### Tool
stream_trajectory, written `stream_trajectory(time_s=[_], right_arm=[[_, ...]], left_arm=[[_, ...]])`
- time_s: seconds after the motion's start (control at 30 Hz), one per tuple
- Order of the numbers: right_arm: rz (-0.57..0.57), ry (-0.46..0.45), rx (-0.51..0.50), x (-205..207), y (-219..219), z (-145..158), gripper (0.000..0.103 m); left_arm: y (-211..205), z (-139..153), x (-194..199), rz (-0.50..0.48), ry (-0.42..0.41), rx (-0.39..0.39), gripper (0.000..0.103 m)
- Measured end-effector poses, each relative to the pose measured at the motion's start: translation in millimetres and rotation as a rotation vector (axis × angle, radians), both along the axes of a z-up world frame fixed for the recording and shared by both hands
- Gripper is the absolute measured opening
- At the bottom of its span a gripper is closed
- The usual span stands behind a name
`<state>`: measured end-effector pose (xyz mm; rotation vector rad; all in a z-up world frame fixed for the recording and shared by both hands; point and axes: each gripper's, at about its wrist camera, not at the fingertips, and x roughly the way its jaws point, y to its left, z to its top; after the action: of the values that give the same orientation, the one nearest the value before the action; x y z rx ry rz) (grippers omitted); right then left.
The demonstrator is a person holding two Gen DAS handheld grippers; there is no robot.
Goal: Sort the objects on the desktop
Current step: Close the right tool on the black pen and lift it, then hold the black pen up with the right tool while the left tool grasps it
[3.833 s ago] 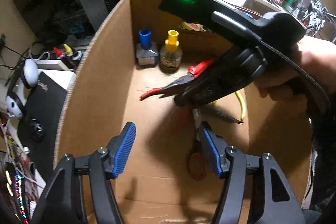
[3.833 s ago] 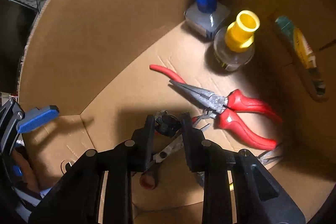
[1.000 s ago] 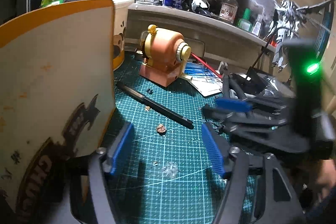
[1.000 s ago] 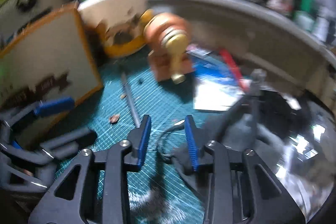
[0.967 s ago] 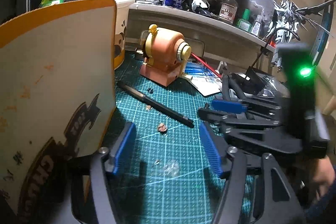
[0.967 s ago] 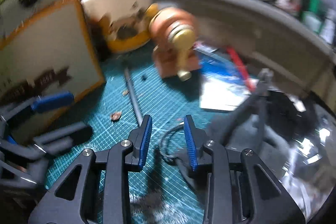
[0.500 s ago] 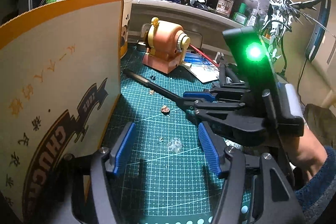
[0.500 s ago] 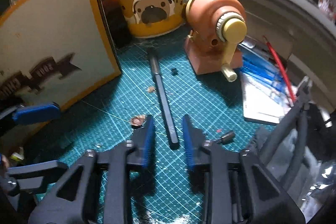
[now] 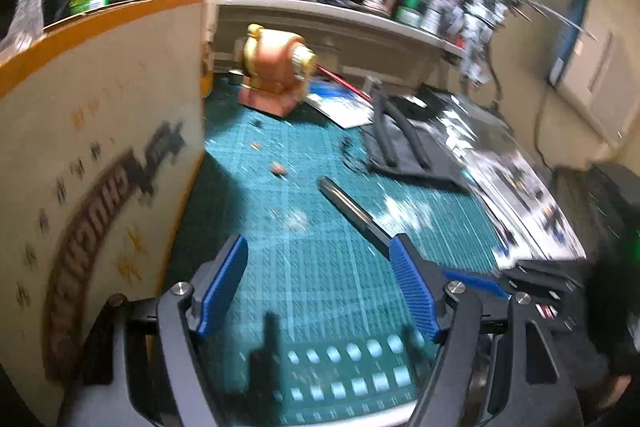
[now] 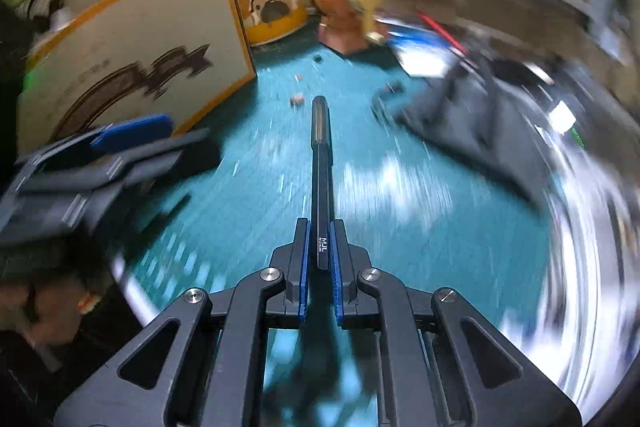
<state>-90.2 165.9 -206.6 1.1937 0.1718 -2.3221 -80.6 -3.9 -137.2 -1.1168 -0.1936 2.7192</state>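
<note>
Since half a second ago the black pen [image 10: 320, 183] has left the green cutting mat [image 10: 400, 227] and now sticks out forward from the right gripper [image 10: 319, 267], its jaws closing tight on the pen's near end. In the right wrist view the pen hangs above the mat's middle, pointing at the orange pencil sharpener [image 10: 348, 13] by the counter's far edge; the cardboard box [image 10: 136, 43] stands at the left.

In the left wrist view the left gripper [image 9: 320, 287] has empty jaws, opening, over the mat's near edge beside the box

Both wrist views angle down, sharing cutting mat [image 9: 320, 267].
</note>
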Motion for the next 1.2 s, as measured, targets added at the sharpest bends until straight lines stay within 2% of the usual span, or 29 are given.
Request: stream_trajectory(time_s=[0.13,0.23,0.37,0.53,0.6,0.63,0.7,0.73,0.77,0.87,0.93,1.07,1.2], right_arm=[[-0.108,0.036,0.002,66,28,9,0.009],[-0.158,0.068,0.028,111,38,9,0.009],[-0.187,0.115,0.024,154,46,10,0.009],[-0.189,0.111,0.007,183,60,5,0.009],[-0.196,0.118,-0.001,190,65,6,0.009],[-0.196,0.121,0.0,192,67,6,0.009],[-0.196,0.13,-0.002,198,71,8,0.009],[-0.197,0.134,-0.004,199,72,7,0.009],[-0.199,0.137,-0.005,201,73,6,0.009],[-0.205,0.131,0.002,204,77,3,0.009],[-0.207,0.124,-0.002,204,80,1,0.009],[-0.208,0.133,-0.015,205,84,0,0.009],[-0.21,0.144,-0.022,205,86,3,0.009]], left_arm=[[23,-11,25,-0.096,-0.036,-0.009,0.074],[37,-19,44,-0.17,-0.064,0.032,0.074],[48,-34,62,-0.267,-0.133,0.248,0.078],[62,-49,69,-0.298,-0.201,0.473,0.078],[69,-60,68,-0.278,-0.25,0.521,0.076],[72,-65,69,-0.268,-0.268,0.534,0.076],[81,-72,70,-0.262,-0.288,0.527,0.057],[85,-74,70,-0.263,-0.293,0.51,0.044],[88,-75,70,-0.262,-0.299,0.494,0.038],[91,-77,67,-0.259,-0.322,0.519,0.026],[92,-73,66,-0.262,-0.314,0.515,0.019],[94,-64,65,-0.269,-0.299,0.517,0.016],[103,-42,66,-0.288,-0.247,0.479,0.014]])
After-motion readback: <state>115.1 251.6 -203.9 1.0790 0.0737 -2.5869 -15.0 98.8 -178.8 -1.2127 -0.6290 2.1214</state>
